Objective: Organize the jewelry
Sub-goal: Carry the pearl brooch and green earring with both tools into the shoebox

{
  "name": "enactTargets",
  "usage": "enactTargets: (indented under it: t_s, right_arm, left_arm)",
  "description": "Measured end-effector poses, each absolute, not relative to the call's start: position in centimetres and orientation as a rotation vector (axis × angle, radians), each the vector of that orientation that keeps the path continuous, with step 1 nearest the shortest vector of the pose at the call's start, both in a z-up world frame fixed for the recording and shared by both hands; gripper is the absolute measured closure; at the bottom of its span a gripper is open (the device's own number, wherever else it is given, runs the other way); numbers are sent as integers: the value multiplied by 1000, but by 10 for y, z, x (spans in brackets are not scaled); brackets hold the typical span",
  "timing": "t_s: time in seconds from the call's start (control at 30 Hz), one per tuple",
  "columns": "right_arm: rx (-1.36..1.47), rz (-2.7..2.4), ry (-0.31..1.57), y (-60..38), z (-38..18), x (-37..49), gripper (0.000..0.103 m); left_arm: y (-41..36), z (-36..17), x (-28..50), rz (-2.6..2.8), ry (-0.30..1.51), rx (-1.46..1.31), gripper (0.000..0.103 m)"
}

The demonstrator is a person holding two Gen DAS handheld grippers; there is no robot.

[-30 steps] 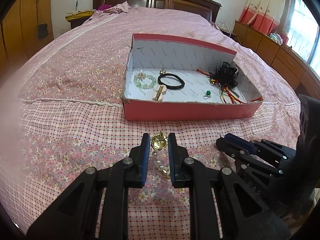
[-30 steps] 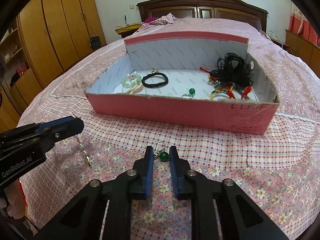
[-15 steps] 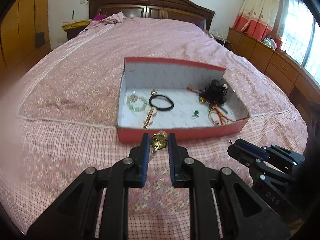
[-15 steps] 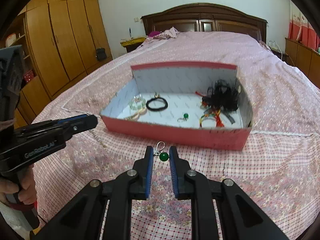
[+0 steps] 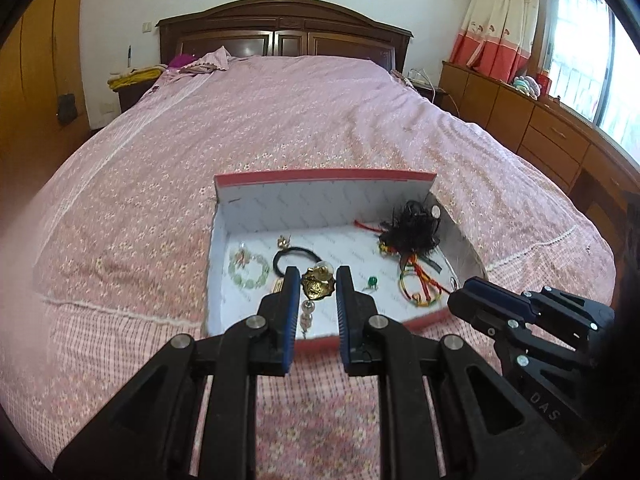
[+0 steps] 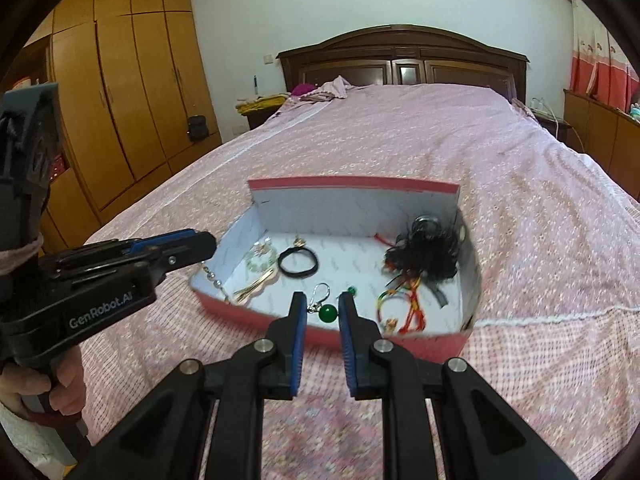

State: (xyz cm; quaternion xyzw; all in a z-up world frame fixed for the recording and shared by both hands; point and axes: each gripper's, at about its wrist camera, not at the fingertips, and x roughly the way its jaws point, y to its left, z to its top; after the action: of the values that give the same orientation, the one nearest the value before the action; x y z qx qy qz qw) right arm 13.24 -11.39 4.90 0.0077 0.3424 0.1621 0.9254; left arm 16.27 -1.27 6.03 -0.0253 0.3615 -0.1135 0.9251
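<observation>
Both grippers have risen off the bed [image 5: 320,120] since a second ago, and the pink box [image 5: 324,178] now sits lower and smaller in each view, its open tray under your tips. Room is generous: the bedspread is bare all round the box, and only the raised back wall at twelve o'clock and the low front rim at six o'clock need clearing.

Your left gripper [image 5: 318,280] has its jaws narrow, pinching the gold brooch [image 5: 318,285], whose bead drop dangles below. It is light and stiff, but the drop will swing; keep hold of the metal body.

Your right gripper [image 6: 323,312] also stands narrow, clamping the green bead earring [image 6: 328,313]. It looks tiny, smooth and round, so likely slippery; its wire hook could bend. Free floor lies around six o'clock of the tray, between the black hair tie [image 6: 298,263] and the red cords [image 6: 404,312].
</observation>
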Motion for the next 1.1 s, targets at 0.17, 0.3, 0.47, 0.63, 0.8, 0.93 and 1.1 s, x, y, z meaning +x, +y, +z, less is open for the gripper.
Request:
enactTargets:
  t_s: [0.17,0.3,0.47,0.63,0.8,0.93,1.1]
  right_arm:
    - [12,296,719,-121,42,155,85]
    - [17,273,742,-126,33,171,85]
    - [23,250,774,-131,18,185,85]
    - [19,224,809,-137,5,196,85]
    - [13,206,829,-140,-5,202,85]
    - [-4,198,826,-139,-7,203,85]
    - [11,193,830,-142,-7,205,84]
  left_arm:
    - [-21,55,181,-230,751,-49,93]
    - [-27,45,195,-229,764,-53,93]
    - [-32,26,209,-219,802,-65,93]
    - [-36,5,220,-200,848,-60,93]
    - [-35,-9,227,-186,881,-68,93]
    - [-35,-16,229,-179,899,-72,93]
    - [-34,-22,232,-170,914,-85,93]
